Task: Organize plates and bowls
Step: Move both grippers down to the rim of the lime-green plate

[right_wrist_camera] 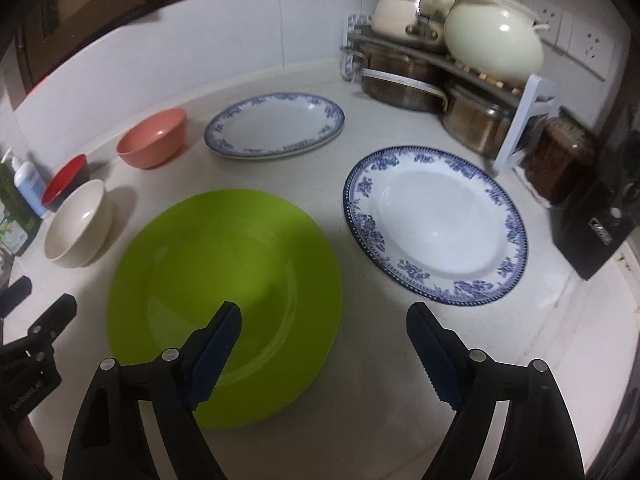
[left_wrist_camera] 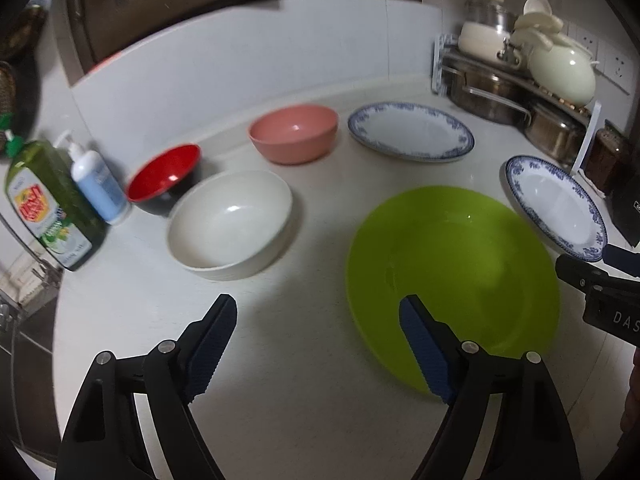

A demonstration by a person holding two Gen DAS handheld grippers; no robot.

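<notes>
Though red bowl (left_wrist_camera: 164, 176) shows clearly left, right view half-hides it.

On the counter (right_wrist_camera: 360, 128) sit three bowls, red (left_wrist_camera: 164, 174), pink (left_wrist_camera: 294, 132) and white (left_wrist_camera: 230, 224), three plates, one green (right_wrist_camera: 224, 288), two blue-rimmed (right_wrist_camera: 436, 222) (right_wrist_camera: 274, 126), and two bottles (left_wrist_camera: 52, 204) (left_wrist_camera: 98, 184)

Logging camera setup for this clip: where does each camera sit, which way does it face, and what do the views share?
Left wrist: on the left gripper, open, low over the countertop, facing the white bowl and green plate; the right gripper's tip shows at its right edge.
Right wrist: on the right gripper, open, facing the green plate and round blue-rimmed plate; the left gripper shows at its left edge.
Shared: all three bowls, all three plates, the pot rack.
</notes>
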